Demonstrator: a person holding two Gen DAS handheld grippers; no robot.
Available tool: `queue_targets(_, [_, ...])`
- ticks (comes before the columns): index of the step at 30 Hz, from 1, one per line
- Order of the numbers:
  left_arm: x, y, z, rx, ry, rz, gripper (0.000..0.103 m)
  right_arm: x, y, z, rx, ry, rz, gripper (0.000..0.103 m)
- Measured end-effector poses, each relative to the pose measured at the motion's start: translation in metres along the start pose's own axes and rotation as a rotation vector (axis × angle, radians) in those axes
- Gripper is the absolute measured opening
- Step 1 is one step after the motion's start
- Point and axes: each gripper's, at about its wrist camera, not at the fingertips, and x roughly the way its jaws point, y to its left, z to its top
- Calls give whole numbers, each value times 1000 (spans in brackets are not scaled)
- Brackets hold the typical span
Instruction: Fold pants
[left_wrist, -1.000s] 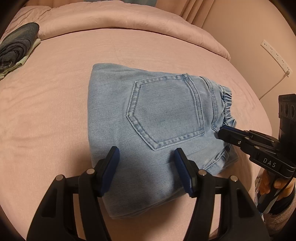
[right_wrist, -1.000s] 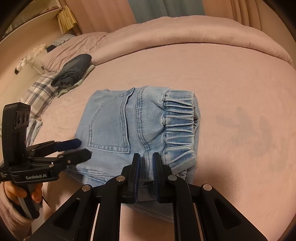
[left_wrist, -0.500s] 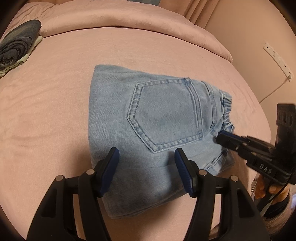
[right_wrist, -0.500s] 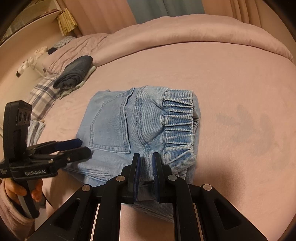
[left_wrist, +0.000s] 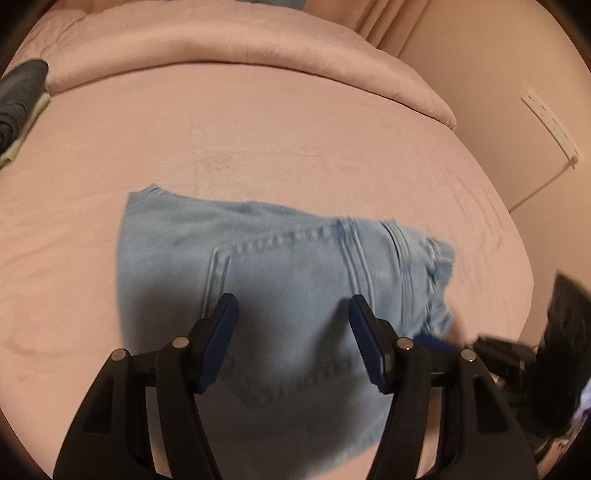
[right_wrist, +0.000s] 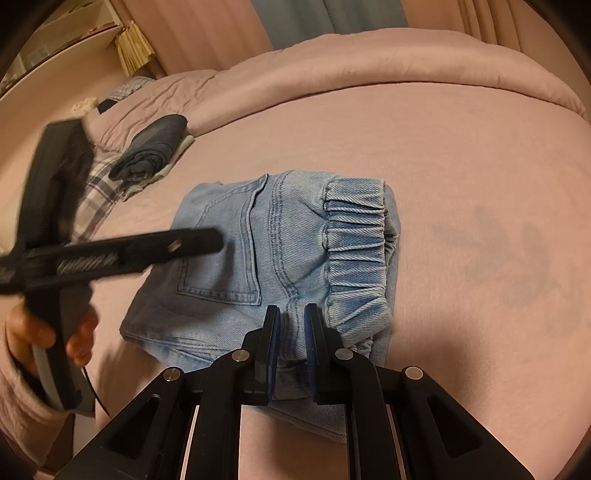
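The light blue denim pants lie folded into a compact rectangle on the pink bed, back pocket up, elastic waistband to the right. In the left wrist view the pants are blurred beneath my left gripper, which is open and empty over the pocket area. My left gripper also shows in the right wrist view, hovering above the pants' left part. My right gripper is shut on the near edge of the pants beside the waistband.
A folded dark blue garment lies on a plaid cloth at the bed's far left. A rolled pink duvet runs along the back. A power strip hangs on the wall beyond the bed's right edge.
My left gripper has swung forward over the pants, still open. The right gripper keeps its pinch on the near edge; the pants have not shifted.
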Motion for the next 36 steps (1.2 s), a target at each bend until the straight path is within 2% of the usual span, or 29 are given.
queue_targets(3, [16, 10, 11, -57, 46, -17, 63, 0, 0, -1, 1, -2, 2, 12])
queue_targets(5, [15, 13, 16, -86, 50, -49, 67, 0, -1, -2, 2, -2, 2, 12])
queue_targets(8, [8, 17, 13, -117, 42, -80, 66, 0, -1, -2, 2, -3, 2, 12])
queue_targets(15, [-26, 24, -14, -120, 0, -36, 66, 0, -1, -1, 7, -2, 1, 12])
queue_targets(21, [-46, 36, -46, -158, -4, -66, 66, 1, -1, 0, 6, -3, 1, 12])
queue_targets(28, [-51, 38, -71, -156, -20, -90, 66, 1, 0, 1, 3, -2, 0, 12])
queue_targets(36, [-61, 31, -87, -105, -13, -62, 66, 2, 0, 1, 7, -2, 3, 12])
